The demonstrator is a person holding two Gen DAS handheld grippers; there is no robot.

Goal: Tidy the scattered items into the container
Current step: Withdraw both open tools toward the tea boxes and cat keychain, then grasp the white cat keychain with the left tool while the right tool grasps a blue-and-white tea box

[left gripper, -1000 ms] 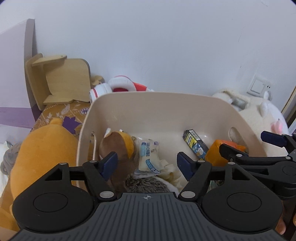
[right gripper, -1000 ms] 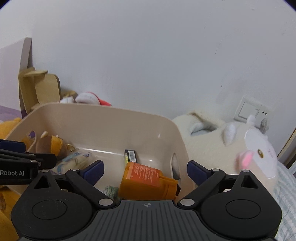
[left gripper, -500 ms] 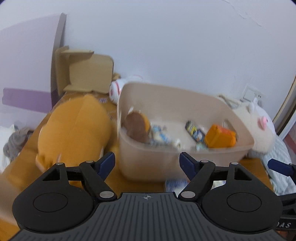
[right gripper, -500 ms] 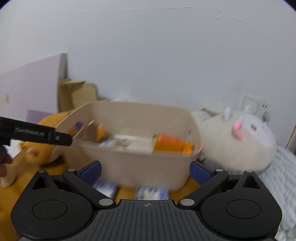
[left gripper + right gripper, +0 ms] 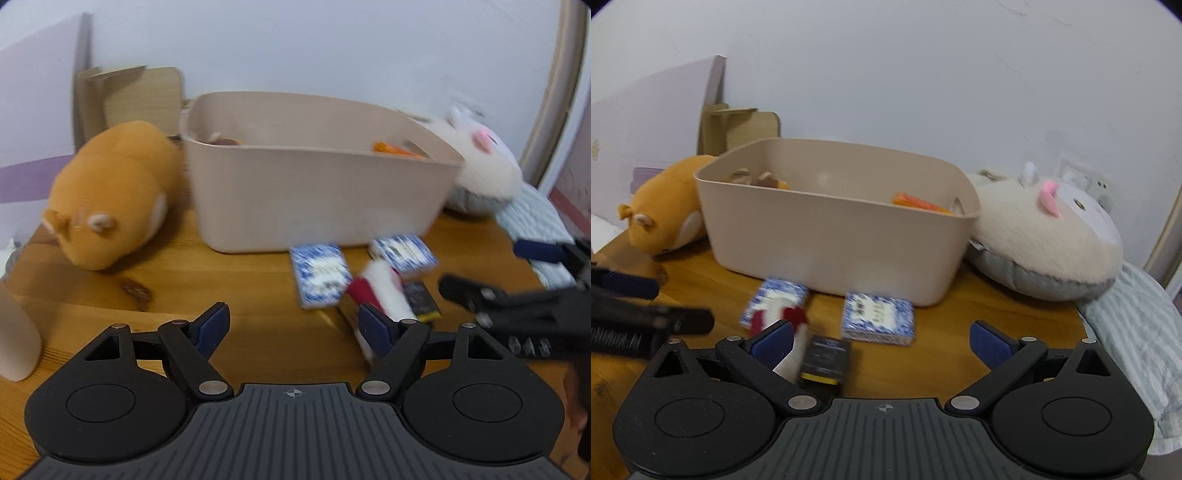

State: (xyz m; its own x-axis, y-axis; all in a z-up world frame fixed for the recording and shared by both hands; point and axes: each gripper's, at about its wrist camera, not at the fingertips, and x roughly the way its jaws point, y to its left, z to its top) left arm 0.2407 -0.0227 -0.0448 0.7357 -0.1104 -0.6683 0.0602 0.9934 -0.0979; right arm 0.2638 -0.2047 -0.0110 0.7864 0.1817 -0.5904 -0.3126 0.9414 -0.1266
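A beige plastic bin [image 5: 314, 192] [image 5: 834, 236] stands on the wooden table, holding an orange box [image 5: 916, 202] and a brown plush. In front of it lie two blue-and-white packs [image 5: 319, 275] [image 5: 404, 254] [image 5: 877, 317] [image 5: 775, 299], a red-and-white plush piece [image 5: 380, 288] [image 5: 786, 332] and a black-and-yellow box [image 5: 421, 301] [image 5: 825, 360]. My left gripper [image 5: 295, 328] is open and empty above the table, left of these items. My right gripper [image 5: 882, 341] is open and empty, close over the black box and the nearer pack.
An orange hamster plush [image 5: 110, 192] [image 5: 661, 214] lies left of the bin, a large white plush [image 5: 1045, 236] [image 5: 480, 166] to its right. A wooden stand [image 5: 136, 99] is by the wall. A white object [image 5: 14, 339] stands at the near left edge. Striped bedding [image 5: 1137, 332] lies right of the table.
Both grippers have pulled back and down from over the bin to the table in front of it. The loose items on the table have come into view. Both grippers stay open.
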